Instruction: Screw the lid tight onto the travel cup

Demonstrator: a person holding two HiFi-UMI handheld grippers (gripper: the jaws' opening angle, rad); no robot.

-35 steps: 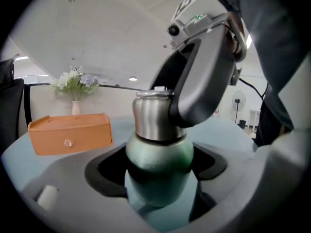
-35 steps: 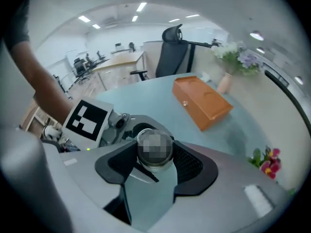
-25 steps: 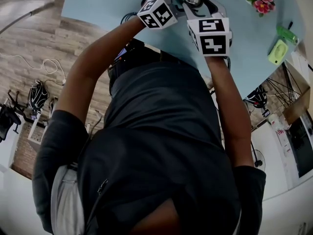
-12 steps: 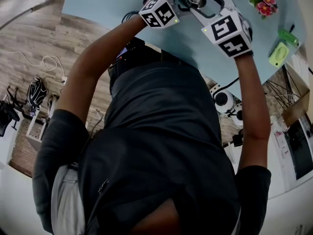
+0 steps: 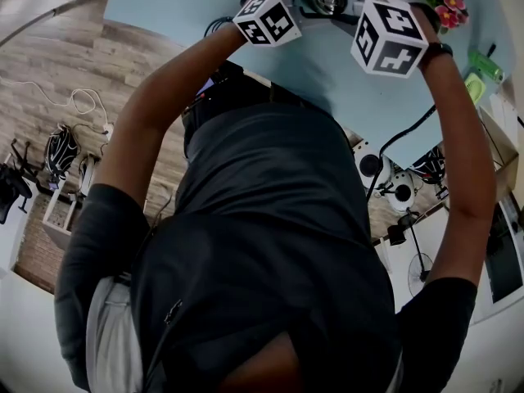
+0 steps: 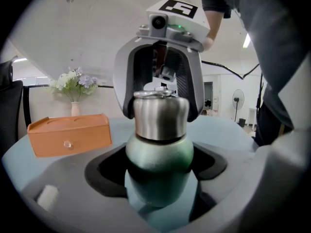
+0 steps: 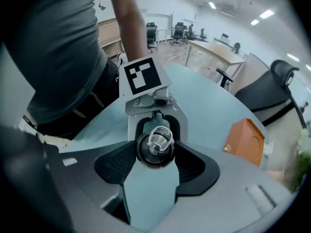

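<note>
Since a lid can be tightened only against a body that is kept from turning, the cup [image 6: 159, 154] is pinched at its green belly by the left gripper [image 6: 158, 176], whose dark pads [image 6: 107, 171] are pressed to it at 9 and 3 o'clock. The lid [image 6: 160, 116] is clamped from 12 o'clock by the right gripper [image 7: 155, 152], whose jaws are closed on its sides. The cup is held upright over the pale blue table [image 5: 164, 6], at 12 o'clock in the head view; whether it rests on that surface cannot be told. The body is coated in matte green and rounded at the shoulder. The lid is a straight-walled cylinder of brushed steel, and a wire loop [image 7: 159, 141] is laid flat on its top. A thin dark line is seen where steel meets green, so the thread is judged to be nearly seated but perhaps not fully. Smooth steel is judged likely to slip under the pads, so a firm squeeze is called for. An orange box [image 6: 68, 135] is seen at 9 o'clock of the cup, well apart from it.
</note>
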